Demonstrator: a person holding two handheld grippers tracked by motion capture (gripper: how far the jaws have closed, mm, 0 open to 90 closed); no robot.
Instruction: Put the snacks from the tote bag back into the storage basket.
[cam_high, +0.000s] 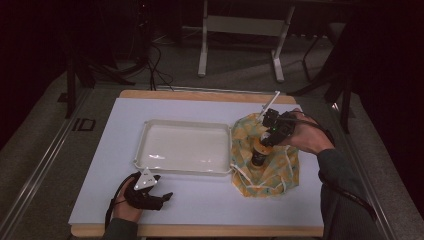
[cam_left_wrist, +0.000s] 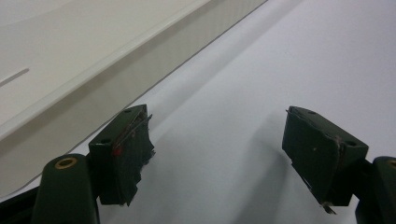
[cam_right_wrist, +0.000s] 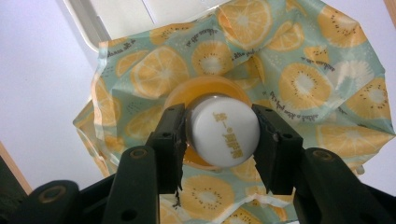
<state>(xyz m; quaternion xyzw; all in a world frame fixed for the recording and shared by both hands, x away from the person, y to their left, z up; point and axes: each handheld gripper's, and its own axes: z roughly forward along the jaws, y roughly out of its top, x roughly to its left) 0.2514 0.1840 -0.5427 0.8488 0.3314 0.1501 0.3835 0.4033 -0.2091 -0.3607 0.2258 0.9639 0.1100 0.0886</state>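
An orange bottle (cam_high: 259, 153) with a white cap (cam_right_wrist: 224, 131) stands upright on a fruit-print cloth bag (cam_high: 280, 162) at the table's right. My right gripper (cam_right_wrist: 219, 133) comes down from above and is shut on the cap; in the high view the right gripper (cam_high: 270, 135) sits over the bottle top. A white tray (cam_high: 185, 147) lies mid-table, nothing in it. My left gripper (cam_high: 159, 196) rests near the front edge, just before the tray, jaws spread wide. In the left gripper view the left gripper (cam_left_wrist: 217, 158) holds nothing, with the tray's rim (cam_left_wrist: 84, 79) close by.
A pale sheet (cam_high: 210, 195) covers the wooden tabletop. The bag's white drawstrings (cam_high: 260, 187) trail toward the front. Beyond the table stand a white desk frame (cam_high: 240, 40) and cables on the floor (cam_high: 155, 70).
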